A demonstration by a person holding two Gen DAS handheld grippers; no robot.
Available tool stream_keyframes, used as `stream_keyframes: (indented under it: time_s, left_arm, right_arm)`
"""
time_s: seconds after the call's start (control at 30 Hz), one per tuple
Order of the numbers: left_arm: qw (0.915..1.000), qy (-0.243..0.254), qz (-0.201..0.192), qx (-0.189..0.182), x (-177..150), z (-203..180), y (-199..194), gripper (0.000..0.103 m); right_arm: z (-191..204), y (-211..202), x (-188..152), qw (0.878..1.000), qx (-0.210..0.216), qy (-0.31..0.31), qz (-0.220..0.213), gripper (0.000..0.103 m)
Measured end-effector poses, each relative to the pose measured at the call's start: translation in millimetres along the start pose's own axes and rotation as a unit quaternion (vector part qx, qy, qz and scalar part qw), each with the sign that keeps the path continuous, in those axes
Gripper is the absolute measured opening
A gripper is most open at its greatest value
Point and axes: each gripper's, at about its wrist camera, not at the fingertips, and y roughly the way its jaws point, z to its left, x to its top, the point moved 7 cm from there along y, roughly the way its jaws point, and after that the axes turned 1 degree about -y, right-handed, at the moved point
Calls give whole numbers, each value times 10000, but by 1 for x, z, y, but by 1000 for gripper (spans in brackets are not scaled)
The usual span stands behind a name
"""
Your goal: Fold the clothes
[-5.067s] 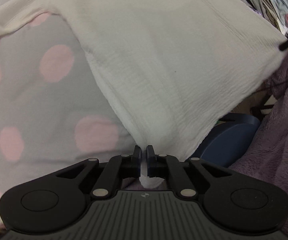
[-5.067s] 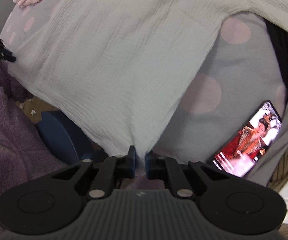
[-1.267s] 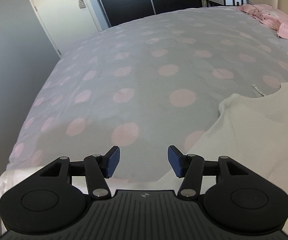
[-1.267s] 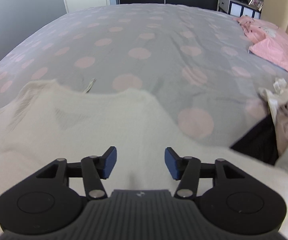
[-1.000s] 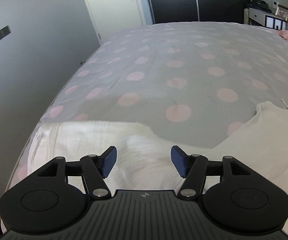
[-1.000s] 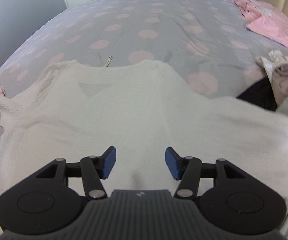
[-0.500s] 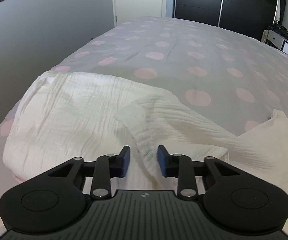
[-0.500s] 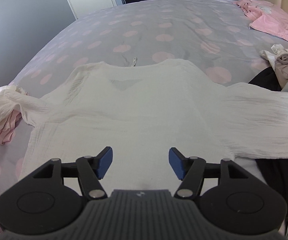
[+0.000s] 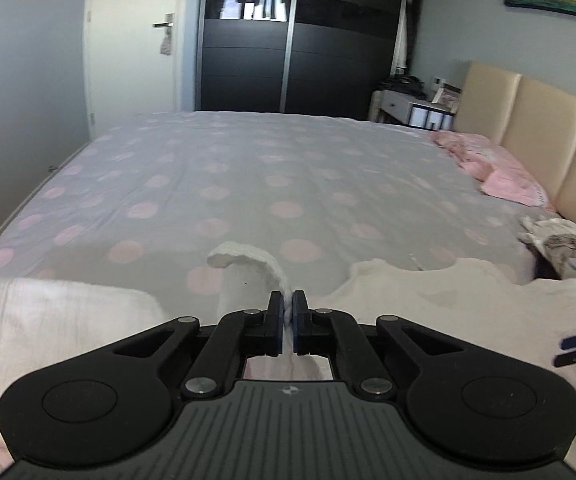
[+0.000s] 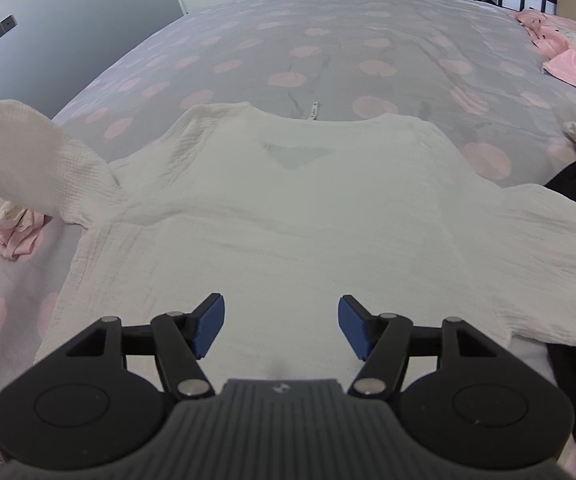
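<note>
Shirt (image 10: 288, 216) lies flat on the bed (image 10: 328, 40), its sleeve (image 9: 255, 276) pinched by the left gripper (image 9: 287, 312), so a thin grip could slip, while the right gripper (image 10: 279, 328) hovers wide and empty above the hem.

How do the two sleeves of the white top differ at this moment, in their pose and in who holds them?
The left sleeve is lifted off the bed and curls in the air; the right sleeve lies flat, stretched sideways. The left gripper is shut on the left sleeve; the right gripper stands open above the body of the white top, touching neither sleeve. Both sleeves share the same crinkled white fabric.
</note>
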Motion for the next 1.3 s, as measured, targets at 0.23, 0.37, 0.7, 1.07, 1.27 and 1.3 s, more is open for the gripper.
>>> stream_keyframes:
  time_s: [0.23, 0.37, 0.7, 1.07, 1.27, 1.3]
  left_arm:
    - [9878, 1047, 180, -1137, -9, -120, -23, 2]
    - [9700, 1672, 530, -1682, -43, -176, -30, 2]
    - [9189, 2661, 1968, -2147, -182, -244, -12, 2]
    - [8946, 3124, 2619, -1832, -260, -233, 2, 3]
    - [9191, 2424, 2605, -1690, -253, -217, -7, 31]
    - [9272, 2178, 2604, -1586, -250, -210, -7, 33]
  right_arm:
    - [11, -6, 0, 9999, 108, -121, 9, 68]
    - [11, -10, -2, 9998, 121, -158, -4, 69]
    - [22, -6, -13, 9994, 313, -39, 136, 69]
    - [93, -3, -74, 9846, 1010, -1313, 553, 69]
    - [109, 4, -108, 9845, 1023, -1093, 911, 68]
    - [110, 5, -113, 9852, 1012, -1011, 950, 68]
